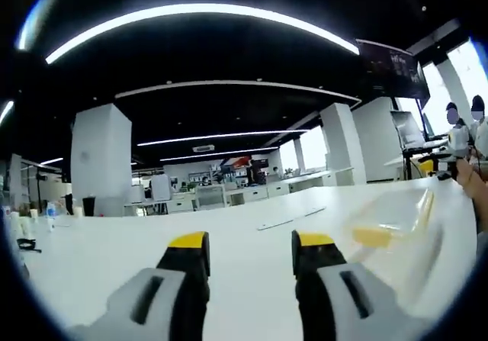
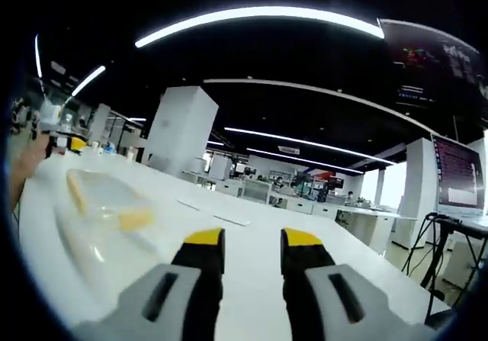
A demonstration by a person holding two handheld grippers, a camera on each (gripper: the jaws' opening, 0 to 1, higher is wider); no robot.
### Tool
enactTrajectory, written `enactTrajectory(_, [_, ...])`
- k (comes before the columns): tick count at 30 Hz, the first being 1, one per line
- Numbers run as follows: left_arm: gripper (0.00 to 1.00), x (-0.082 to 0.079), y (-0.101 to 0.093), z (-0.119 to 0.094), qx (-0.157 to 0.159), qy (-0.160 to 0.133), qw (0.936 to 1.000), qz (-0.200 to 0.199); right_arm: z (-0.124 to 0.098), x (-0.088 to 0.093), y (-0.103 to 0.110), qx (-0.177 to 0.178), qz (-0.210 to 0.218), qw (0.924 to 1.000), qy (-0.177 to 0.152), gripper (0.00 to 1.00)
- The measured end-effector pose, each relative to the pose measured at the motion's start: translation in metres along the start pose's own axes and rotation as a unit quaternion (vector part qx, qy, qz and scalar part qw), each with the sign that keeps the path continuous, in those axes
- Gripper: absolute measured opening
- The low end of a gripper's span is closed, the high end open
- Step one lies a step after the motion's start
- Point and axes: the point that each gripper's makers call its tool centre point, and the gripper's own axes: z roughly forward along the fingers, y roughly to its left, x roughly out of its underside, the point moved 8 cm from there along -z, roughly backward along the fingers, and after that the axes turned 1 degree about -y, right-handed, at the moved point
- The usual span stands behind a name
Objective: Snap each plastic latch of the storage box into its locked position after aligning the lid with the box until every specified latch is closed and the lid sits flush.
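Left gripper view: my left tool (image 1: 250, 251) wide, empty above bench (image 1: 114, 249); storage box (image 1: 396, 223) right of it. My right tool (image 2: 252, 248) narrower, empty; box left.

Left gripper (image 1: 250, 253) and right gripper (image 2: 252, 249): grey bodies, black jaws, yellow tips.

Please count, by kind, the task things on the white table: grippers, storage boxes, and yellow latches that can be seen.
Grippers: 2, left gripper and right gripper
Box: 1, clear, also in the left gripper view
Yellow latches: 2, near latch and far latch
Total: 5
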Motion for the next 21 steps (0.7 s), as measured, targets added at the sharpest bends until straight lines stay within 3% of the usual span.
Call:
enactTrajectory(6, [0.43, -0.0014, 0.0015, -0.0017, -0.012, -0.013, 0.9998, 0.0, -0.0002, 0.0006, 0.0023, 0.009, -0.009, 0.9999, 0.007, 0.27])
enactTrajectory(14, [0.43, 0.004, 0.0012, 0.002, -0.022, 0.016, 0.9993, 0.027, 0.0018, 0.0027, 0.0057, 0.002, -0.015, 0.9997, 0.02, 0.27])
enactTrajectory(21, [0.43, 0.0045, 0.0011, 0.0022, -0.018, 0.019, 0.9993, 0.027, 0.0023, 0.0038, 0.0069, -0.002, -0.016, 0.9995, 0.026, 0.27])
